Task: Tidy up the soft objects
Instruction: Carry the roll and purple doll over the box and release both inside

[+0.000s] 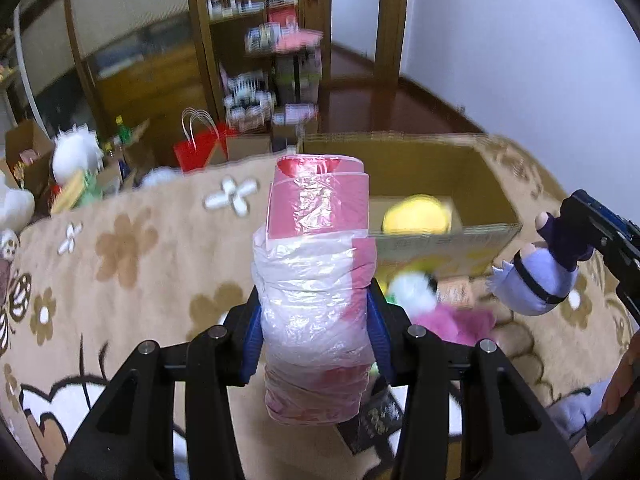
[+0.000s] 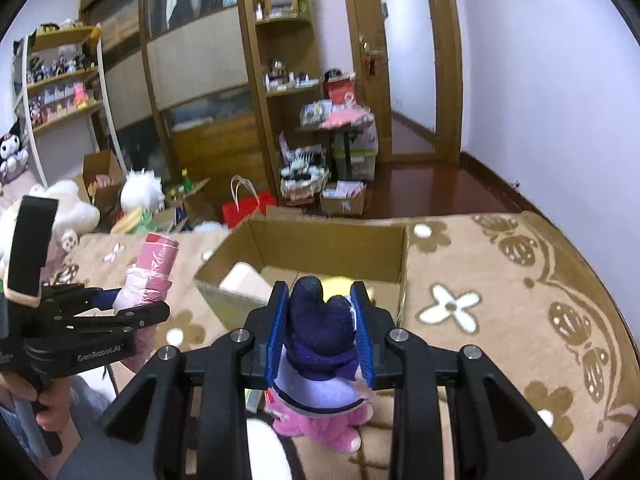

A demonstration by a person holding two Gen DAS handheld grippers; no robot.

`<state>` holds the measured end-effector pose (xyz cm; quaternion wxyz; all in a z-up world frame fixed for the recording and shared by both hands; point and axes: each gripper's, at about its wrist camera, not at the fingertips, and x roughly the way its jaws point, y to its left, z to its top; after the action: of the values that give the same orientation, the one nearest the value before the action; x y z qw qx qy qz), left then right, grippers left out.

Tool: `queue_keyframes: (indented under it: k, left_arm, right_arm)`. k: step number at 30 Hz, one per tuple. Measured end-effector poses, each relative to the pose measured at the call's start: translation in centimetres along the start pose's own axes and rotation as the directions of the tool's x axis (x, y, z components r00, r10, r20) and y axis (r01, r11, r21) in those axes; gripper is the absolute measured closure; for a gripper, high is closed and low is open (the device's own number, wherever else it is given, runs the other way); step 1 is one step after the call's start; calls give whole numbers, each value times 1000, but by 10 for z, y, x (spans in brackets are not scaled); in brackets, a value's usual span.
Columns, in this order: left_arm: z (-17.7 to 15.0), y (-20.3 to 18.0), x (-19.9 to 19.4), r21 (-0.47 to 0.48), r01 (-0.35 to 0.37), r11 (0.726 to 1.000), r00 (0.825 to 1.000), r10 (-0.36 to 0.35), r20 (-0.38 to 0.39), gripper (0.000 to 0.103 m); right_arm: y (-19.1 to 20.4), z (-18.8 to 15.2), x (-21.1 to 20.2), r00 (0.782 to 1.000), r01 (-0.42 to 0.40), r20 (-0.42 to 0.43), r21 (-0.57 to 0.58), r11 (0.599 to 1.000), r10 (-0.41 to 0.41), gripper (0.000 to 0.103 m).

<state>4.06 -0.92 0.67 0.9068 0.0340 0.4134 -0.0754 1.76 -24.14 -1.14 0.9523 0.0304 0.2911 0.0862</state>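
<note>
The left gripper (image 1: 316, 344) is closed onto a pink roll wrapped in clear plastic (image 1: 316, 280); the roll is clamped at its lower half between the blue pads (image 1: 376, 340) and stands roughly upright, raised above the carpet (image 1: 120, 280). The right gripper (image 2: 322, 332) is closed around a plush doll (image 2: 320, 352), gripped at its dark blue-purple part, with the lavender body hanging below the pads. A pink plush (image 2: 320, 428) is seen beneath the doll on the carpet.

An open cardboard box (image 2: 304, 248) is set on the carpet just ahead of both grippers. A yellow plush (image 1: 416, 214) is noted inside; a pale object (image 2: 244, 280) in its left part cannot be identified. Beyond the carpet edge, a red paper bag (image 2: 248, 208) and a white plush (image 2: 142, 192) are seen on the floor.
</note>
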Motion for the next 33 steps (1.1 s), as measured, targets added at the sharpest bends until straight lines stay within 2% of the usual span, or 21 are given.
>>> queue_keyframes:
  k: [4, 8, 18, 28, 33]
  left_arm:
    - [10, 0, -17, -6, -16, 1000, 993, 17, 114, 59]
    - [18, 2, -20, -15, -26, 1000, 987, 28, 161, 59]
    - [47, 4, -4, -52, -24, 998, 978, 34, 208, 59]
    - [71, -8, 16, -2, -40, 999, 968, 39, 246, 59]
    - [80, -13, 25, -1, -43, 999, 970, 42, 240, 59]
  right_arm:
    - [2, 15, -9, 998, 10, 64, -6, 1000, -9, 71]
    - [3, 30, -16, 993, 19, 114, -11, 1000, -18, 71]
    - [-1, 50, -6, 987, 29, 161, -3, 1000, -28, 71]
    - [-10, 65, 10, 983, 43, 179, -29, 999, -38, 71]
    - [-13, 71, 16, 984, 22, 177, -26, 999, -17, 71]
